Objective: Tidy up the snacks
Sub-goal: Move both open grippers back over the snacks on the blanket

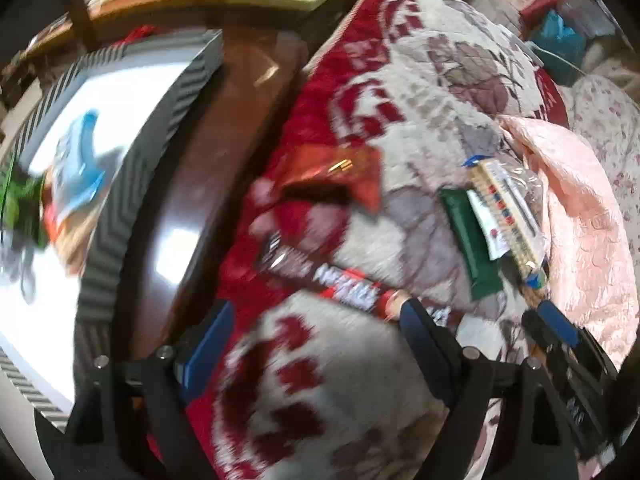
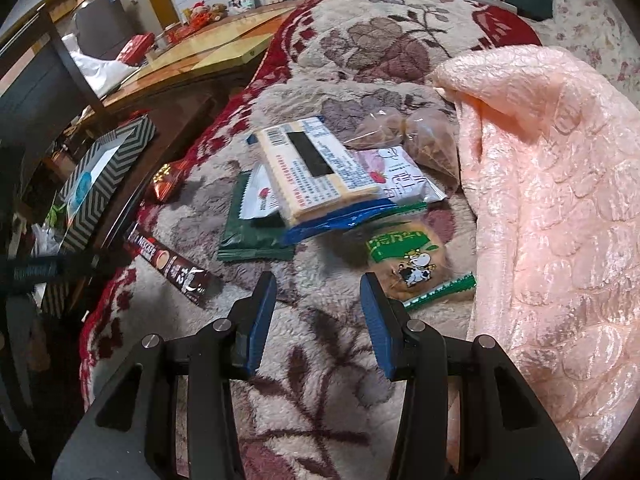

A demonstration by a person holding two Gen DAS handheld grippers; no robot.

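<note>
Floral fleece blanket [image 2: 360, 60], pink quilt [image 2: 560, 200], wooden table [image 2: 208, 56] beyond.

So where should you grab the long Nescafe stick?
Grip the Nescafe stick across its narrow width near the middle, coming straight down from above. It lies flat on the fluffy blanket with bare space on both long sides, so the fingers of the open left gripper could straddle it.

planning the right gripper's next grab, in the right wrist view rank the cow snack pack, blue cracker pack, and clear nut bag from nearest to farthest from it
From the right gripper:
1. cow snack pack, just ahead, slightly right.
2. blue cracker pack, farther ahead, atop the pile in the centre.
3. clear nut bag, farthest, behind the pile beside the pink blanket.
</note>
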